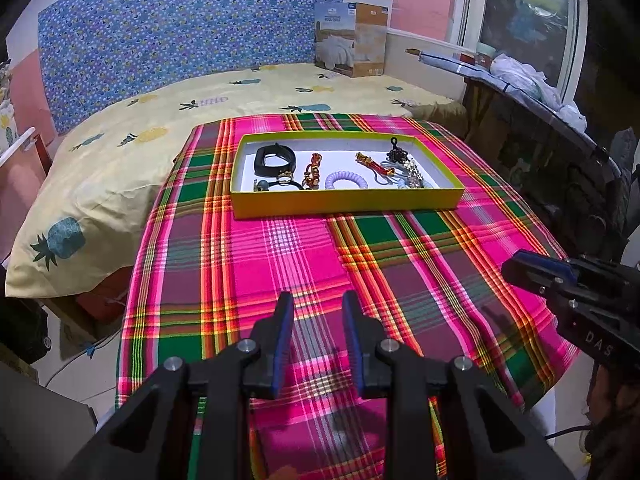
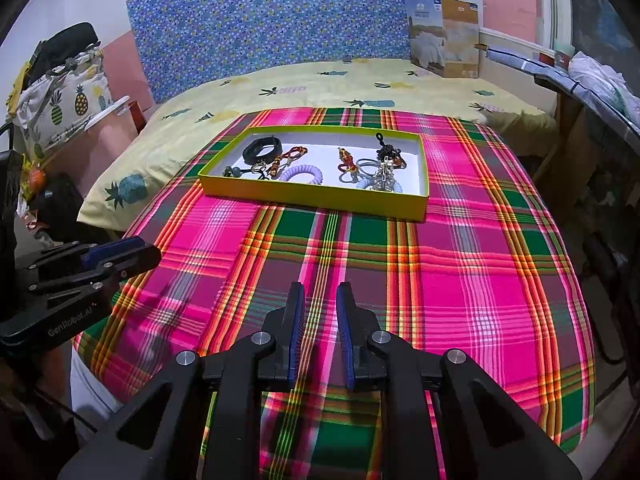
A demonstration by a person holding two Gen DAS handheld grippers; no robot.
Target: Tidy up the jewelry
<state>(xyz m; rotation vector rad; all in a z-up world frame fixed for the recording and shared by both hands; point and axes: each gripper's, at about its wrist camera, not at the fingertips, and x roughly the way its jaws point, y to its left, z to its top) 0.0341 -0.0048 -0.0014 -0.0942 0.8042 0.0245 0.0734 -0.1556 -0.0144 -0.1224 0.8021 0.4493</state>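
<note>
A shallow yellow-green box (image 1: 344, 203) (image 2: 312, 197) with a white floor stands at the far part of the plaid-covered table. It holds several pieces: a black band (image 1: 275, 156) (image 2: 261, 149), a lilac coil bracelet (image 1: 346, 180) (image 2: 301, 173), an amber bead string (image 1: 313, 172), a red and gold piece (image 1: 370, 160) (image 2: 347, 161), a dark bead string (image 1: 397, 154) and a silvery chain heap (image 2: 384, 178). My left gripper (image 1: 316, 304) is open and empty over the near table. My right gripper (image 2: 320, 294) is open and empty, also near; it also shows in the left wrist view (image 1: 516, 268).
A pink, green and orange plaid cloth (image 1: 304, 272) (image 2: 460, 272) covers the table. A bed with a pineapple sheet (image 1: 160, 128) lies behind and left. A cardboard package (image 1: 352, 40) stands on the bed. A cluttered ledge (image 1: 520, 76) runs along the right.
</note>
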